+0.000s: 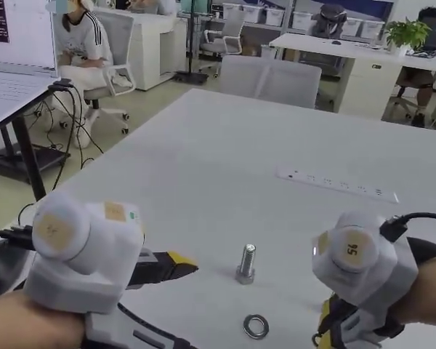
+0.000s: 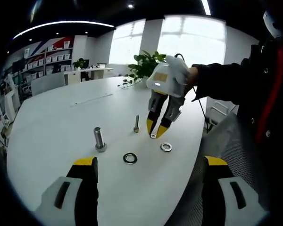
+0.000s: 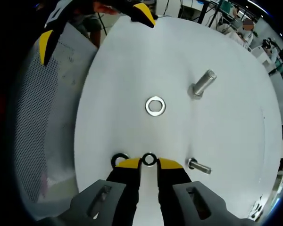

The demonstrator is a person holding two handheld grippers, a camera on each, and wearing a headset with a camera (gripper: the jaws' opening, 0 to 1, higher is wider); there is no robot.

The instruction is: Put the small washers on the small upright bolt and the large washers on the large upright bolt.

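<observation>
The large bolt [image 1: 245, 263] stands upright on the white table [image 1: 225, 160], with a large washer [image 1: 256, 326] lying flat in front of it. The small bolt [image 2: 137, 124] stands further along, close to my right gripper [image 3: 149, 163]. That gripper is shut on a small washer [image 3: 149, 158] at its yellow tips, right at the tabletop. A second small washer [image 3: 119, 160] lies just beside those tips. My left gripper [image 2: 150, 162] hovers wide open, with nothing between its jaws, short of the large bolt [image 2: 99, 140] and the large washer [image 2: 129, 157].
A white power strip [image 1: 338, 182] lies farther back on the table. The table's near edge runs close behind both grippers, with a mesh chair [image 3: 37, 141] below it. Office chairs [image 1: 269, 80] and desks stand beyond the far edge.
</observation>
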